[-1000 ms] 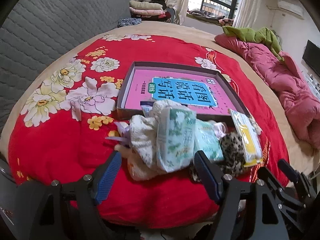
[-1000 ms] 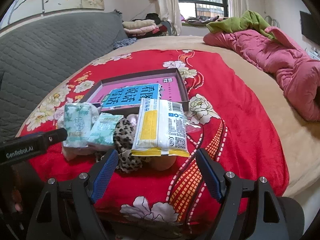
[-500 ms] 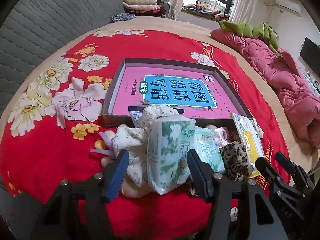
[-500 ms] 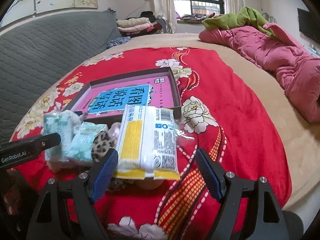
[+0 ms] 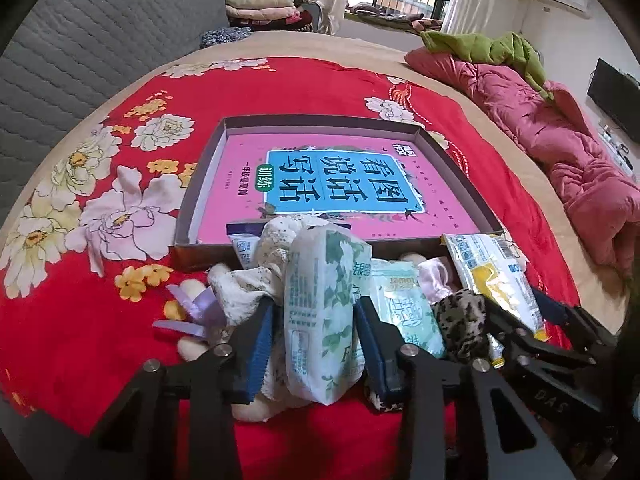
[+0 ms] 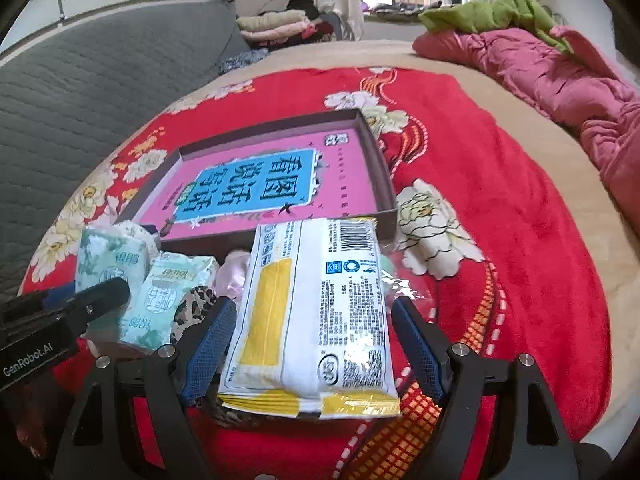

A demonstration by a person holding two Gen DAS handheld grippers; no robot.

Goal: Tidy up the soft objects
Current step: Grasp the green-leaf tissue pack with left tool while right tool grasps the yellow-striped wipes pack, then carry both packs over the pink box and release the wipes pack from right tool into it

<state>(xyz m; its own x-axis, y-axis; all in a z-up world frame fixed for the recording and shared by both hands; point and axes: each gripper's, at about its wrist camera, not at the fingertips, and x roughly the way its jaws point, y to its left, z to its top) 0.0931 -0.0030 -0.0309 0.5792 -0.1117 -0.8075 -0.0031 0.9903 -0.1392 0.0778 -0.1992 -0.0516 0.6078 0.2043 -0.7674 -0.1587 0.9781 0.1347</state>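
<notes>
Judging by the empty box (image 5: 202,184) on the bed, sorting has barely begun: the left hand-held gripper (image 5: 314,344) has just been closing around the green tissue pack (image 5: 320,316), the right hand-held gripper (image 6: 312,344) gaping astride the yellow pack (image 6: 312,312).

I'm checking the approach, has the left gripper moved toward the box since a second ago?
Yes. The left gripper has come forward toward the box, and its jaws have just been closing around the green floral tissue pack.
</notes>
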